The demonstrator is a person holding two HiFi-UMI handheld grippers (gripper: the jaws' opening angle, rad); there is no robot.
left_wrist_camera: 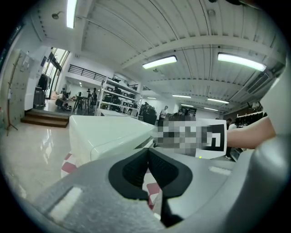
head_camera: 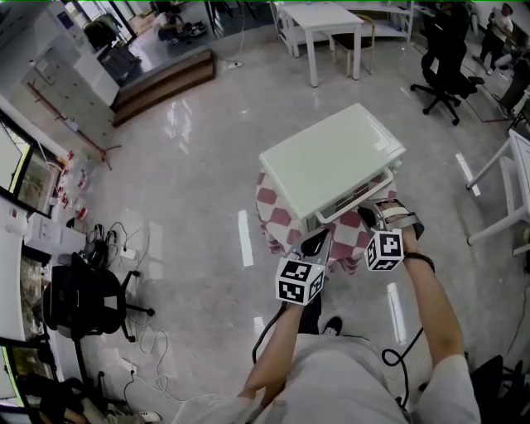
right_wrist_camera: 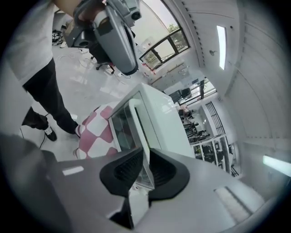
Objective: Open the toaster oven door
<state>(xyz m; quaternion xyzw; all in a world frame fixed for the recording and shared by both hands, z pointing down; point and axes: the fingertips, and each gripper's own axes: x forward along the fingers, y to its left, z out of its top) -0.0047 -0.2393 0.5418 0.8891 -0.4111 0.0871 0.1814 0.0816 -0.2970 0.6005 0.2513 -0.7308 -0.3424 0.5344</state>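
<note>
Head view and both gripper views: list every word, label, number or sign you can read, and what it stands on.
No readable text.
Toaster oven: plain white, no print visible.
Left marker cube and right marker cube: black-and-white square patterns only, no letters or numbers.
Background: any print is too small to read.

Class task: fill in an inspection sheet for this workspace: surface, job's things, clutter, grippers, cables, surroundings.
Surface: red-and-white checked cloth covering a small table.
Job's things: white toaster oven on the cloth; its glass door faces the person.
Clutter: small items on the floor by the left wall.
Grippers: left hand-held gripper shut, empty; right hand-held gripper jaws slightly apart, the door's white edge between them, no firm grip visible.
Cables: loose cables on the floor at left; a black cable trails from each gripper.
Surroundings: office chair, white desk, glossy floor, people far off.
</note>
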